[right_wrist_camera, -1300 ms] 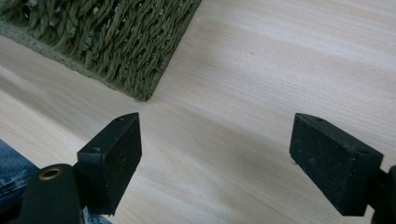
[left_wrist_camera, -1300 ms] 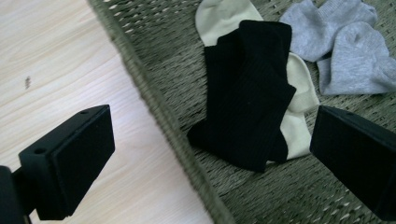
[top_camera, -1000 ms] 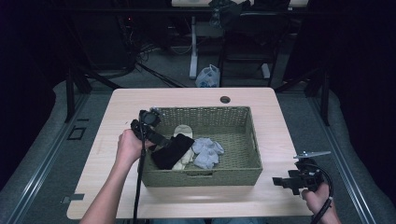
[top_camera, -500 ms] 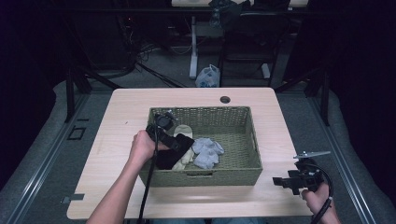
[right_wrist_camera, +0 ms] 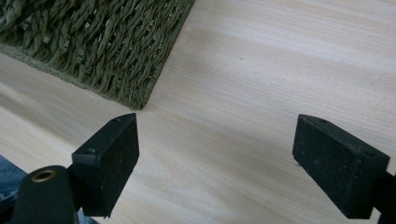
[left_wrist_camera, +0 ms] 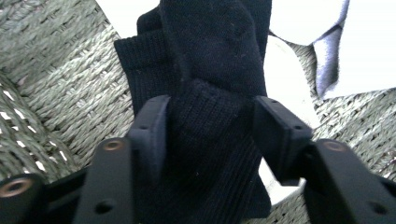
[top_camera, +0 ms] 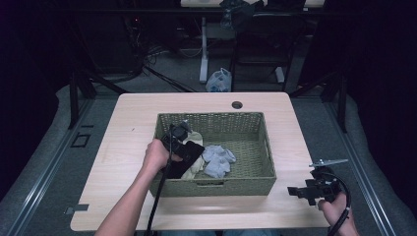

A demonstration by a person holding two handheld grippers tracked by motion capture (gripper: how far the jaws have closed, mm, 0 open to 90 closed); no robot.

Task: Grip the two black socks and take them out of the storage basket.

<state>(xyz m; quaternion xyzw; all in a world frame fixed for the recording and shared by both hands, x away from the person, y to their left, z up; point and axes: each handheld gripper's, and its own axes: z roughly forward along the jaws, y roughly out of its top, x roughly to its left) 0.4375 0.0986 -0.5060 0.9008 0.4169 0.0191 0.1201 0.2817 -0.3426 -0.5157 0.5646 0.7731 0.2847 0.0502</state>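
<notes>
Black sock (left_wrist_camera: pixel 210 116) lies in the left part of the woven basket (top_camera: pixel 216 187), partly over a cream sock (top_camera: pixel 199 164) and just beside a pale blue-grey sock (top_camera: pixel 219 160). The basket stands at the middle of the surface (top_camera: pixel 128 118).

Left hand-held gripper (left_wrist_camera: pixel 210 126): lowered into the basket, pointing down at the black sock. Its jaws have just been closing, and in the left gripper view a raised fold of the black fabric sits between them, both pads against the knit. Judged a pinch taken, though how firm cannot be told.

Right hand-held gripper (right_wrist_camera: pixel 215 154): jaws wide apart, nothing between them, held over bare surface near the basket's near right corner.

Progress, as judged: the work appears to be taking socks out of the basket. The grasp on the first sock is made; the lift is not yet done. All three socks are inside the basket, none on the surface. Lifting, carrying out and setting down remain.
</notes>
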